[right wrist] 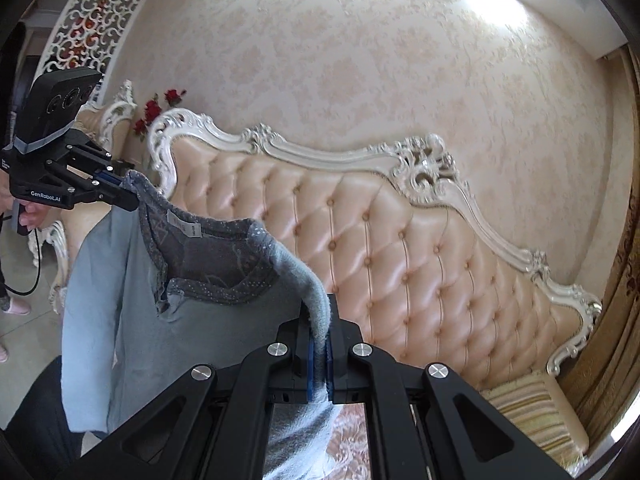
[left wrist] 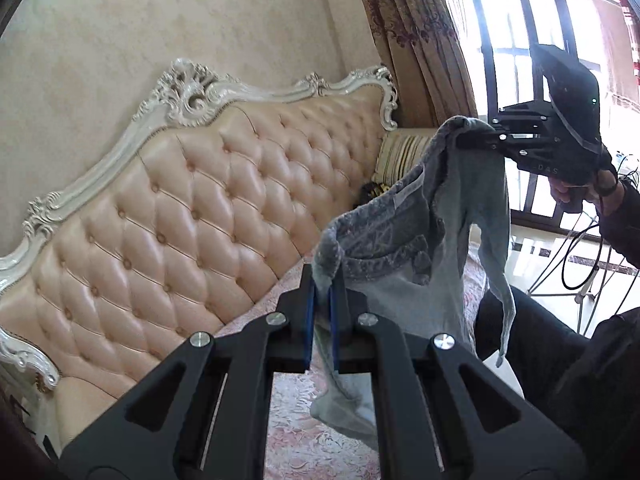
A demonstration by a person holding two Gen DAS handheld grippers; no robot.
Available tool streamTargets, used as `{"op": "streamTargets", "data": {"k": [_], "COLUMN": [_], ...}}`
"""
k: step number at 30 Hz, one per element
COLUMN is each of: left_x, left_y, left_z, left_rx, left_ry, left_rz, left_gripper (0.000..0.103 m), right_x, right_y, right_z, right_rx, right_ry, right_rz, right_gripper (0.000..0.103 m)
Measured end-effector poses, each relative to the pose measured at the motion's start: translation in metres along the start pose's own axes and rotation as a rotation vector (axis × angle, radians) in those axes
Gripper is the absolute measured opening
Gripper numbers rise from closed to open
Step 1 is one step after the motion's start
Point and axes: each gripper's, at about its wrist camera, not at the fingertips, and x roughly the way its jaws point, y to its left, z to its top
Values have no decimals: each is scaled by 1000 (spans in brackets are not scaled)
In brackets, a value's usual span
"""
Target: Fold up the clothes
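A light blue-grey sweater (left wrist: 420,280) with a darker patterned collar hangs in the air between both grippers, above the bed. My left gripper (left wrist: 322,300) is shut on one shoulder of it, cloth pinched between the blue pads. My right gripper (right wrist: 320,344) is shut on the other shoulder. In the left wrist view the right gripper (left wrist: 468,138) shows at upper right, clamped on the sweater's top corner. In the right wrist view the left gripper (right wrist: 124,190) shows at upper left, holding the sweater (right wrist: 120,280). The sleeves dangle down.
A tufted peach headboard (left wrist: 180,208) with a white carved frame stands behind, its far end showing as the headboard (right wrist: 400,248). A pink patterned bedspread (left wrist: 296,432) lies below. A striped pillow (left wrist: 400,156), curtain (left wrist: 416,40) and barred window (left wrist: 520,20) are to the right. A person's dark sleeve (left wrist: 624,224) and cables are nearby.
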Motion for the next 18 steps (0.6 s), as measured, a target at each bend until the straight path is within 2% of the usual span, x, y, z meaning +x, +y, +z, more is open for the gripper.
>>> {"op": "streamTargets", "data": {"k": [4, 7, 13, 18], "left_x": [70, 123, 237, 345], "left_y": [27, 57, 127, 173], "left_z": [-10, -11, -12, -49], "left_rx": [-56, -99, -179, -294], "left_ry": [73, 120, 219, 328], "left_rz": [-24, -26, -22, -25], "left_gripper": [8, 8, 8, 8], "right_x": [46, 101, 235, 354], "right_y": [-8, -22, -71, -89], "right_z": [-26, -38, -45, -79], "right_rx": [-14, -7, 19, 36], "right_ry": [73, 131, 230, 349], "right_rz": [-40, -22, 15, 46], "right_gripper": [3, 3, 3, 3]}}
